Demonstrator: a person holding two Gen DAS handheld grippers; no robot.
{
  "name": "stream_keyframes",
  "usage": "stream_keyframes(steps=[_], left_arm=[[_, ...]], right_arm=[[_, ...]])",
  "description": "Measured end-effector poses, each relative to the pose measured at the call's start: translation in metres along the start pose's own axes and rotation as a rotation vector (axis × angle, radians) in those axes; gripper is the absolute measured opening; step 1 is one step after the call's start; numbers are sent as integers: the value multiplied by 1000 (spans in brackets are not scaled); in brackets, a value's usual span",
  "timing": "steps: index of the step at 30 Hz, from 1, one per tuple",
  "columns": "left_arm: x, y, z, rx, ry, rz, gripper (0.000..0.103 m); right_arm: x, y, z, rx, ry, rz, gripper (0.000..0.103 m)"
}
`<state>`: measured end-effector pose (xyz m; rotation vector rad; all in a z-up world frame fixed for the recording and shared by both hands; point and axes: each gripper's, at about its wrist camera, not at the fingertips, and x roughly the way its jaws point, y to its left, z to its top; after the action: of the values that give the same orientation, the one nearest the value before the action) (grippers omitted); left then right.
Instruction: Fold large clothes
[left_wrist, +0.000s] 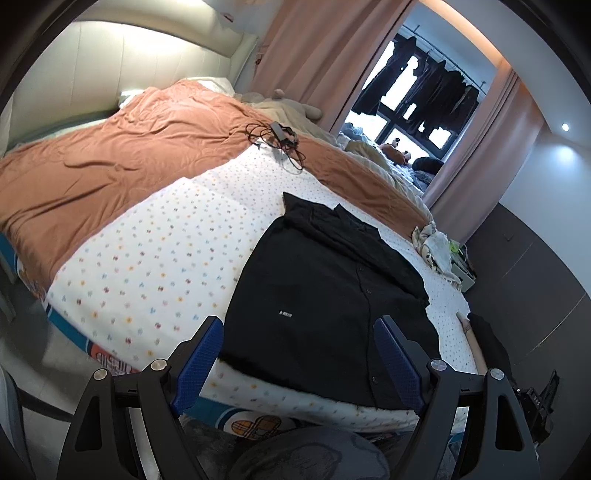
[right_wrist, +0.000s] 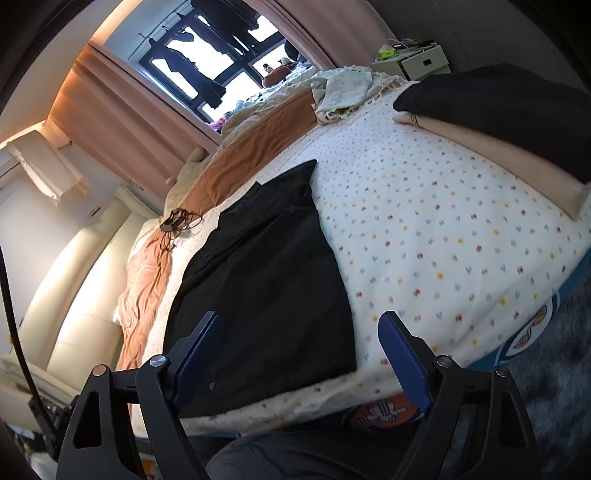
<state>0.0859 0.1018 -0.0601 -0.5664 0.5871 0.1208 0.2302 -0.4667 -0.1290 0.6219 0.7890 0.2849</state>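
A black button-up shirt lies flat on the white floral bedsheet, near the bed's front edge, with its sleeves folded in. It also shows in the right wrist view. My left gripper is open and empty, hovering just above the shirt's lower hem. My right gripper is open and empty, above the shirt's lower right corner at the bed edge.
An orange blanket covers the far half of the bed, with a black charger and cable on it. A pile of folded black and beige clothes lies at the right. A crumpled light cloth and a bedside cabinet lie beyond.
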Motion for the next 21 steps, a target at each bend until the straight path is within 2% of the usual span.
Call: stream_keyframes(steps=[4, 9, 13, 21], left_arm=[[-1, 22, -21, -36, 36, -12, 70], [5, 46, -39, -61, 76, -10, 62], [15, 61, -41, -100, 100, -20, 51], [45, 69, -41, -123, 129, -37, 50]], right_arm=[[7, -8, -20, 2, 47, 17, 80], [25, -15, -44, 8, 99, 43, 76], [43, -24, -49, 50, 125, 74, 66], [81, -40, -54, 101, 171, 76, 66]])
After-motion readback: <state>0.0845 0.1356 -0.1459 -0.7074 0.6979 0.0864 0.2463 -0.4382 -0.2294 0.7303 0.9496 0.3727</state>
